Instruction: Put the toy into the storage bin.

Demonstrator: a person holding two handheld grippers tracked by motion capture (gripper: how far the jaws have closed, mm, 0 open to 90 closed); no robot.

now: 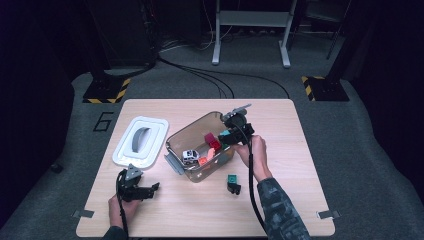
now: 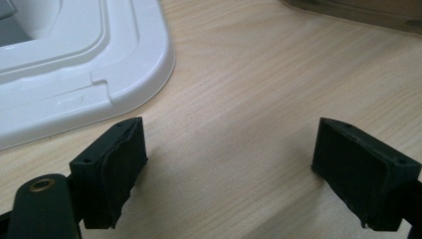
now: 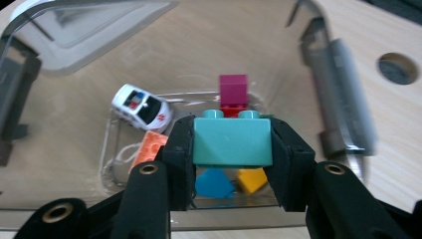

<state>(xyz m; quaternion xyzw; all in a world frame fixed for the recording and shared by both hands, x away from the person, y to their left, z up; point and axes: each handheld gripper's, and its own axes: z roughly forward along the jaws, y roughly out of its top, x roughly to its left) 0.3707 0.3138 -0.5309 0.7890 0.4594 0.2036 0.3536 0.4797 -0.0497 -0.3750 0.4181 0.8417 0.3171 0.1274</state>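
My right gripper (image 3: 232, 144) is shut on a teal building block (image 3: 233, 141) and holds it above the clear plastic box (image 1: 180, 135); in the high view that gripper (image 1: 229, 135) hangs over the box's right side. Inside the box lie a white toy car (image 3: 141, 106), an orange brick (image 3: 151, 146), a magenta block (image 3: 233, 89), a blue piece (image 3: 213, 182) and a yellow piece (image 3: 251, 179). My left gripper (image 2: 229, 174) rests open on the table at the front left (image 1: 145, 190), with nothing between its pads (image 2: 117, 167).
A white lid (image 1: 141, 141) with a grey handle lies left of the box, its corner (image 2: 99, 74) just ahead of the left gripper. A small teal and black object (image 1: 232, 183) sits on the table in front of the box. The wooden table (image 1: 290, 165) stands on grey carpet.
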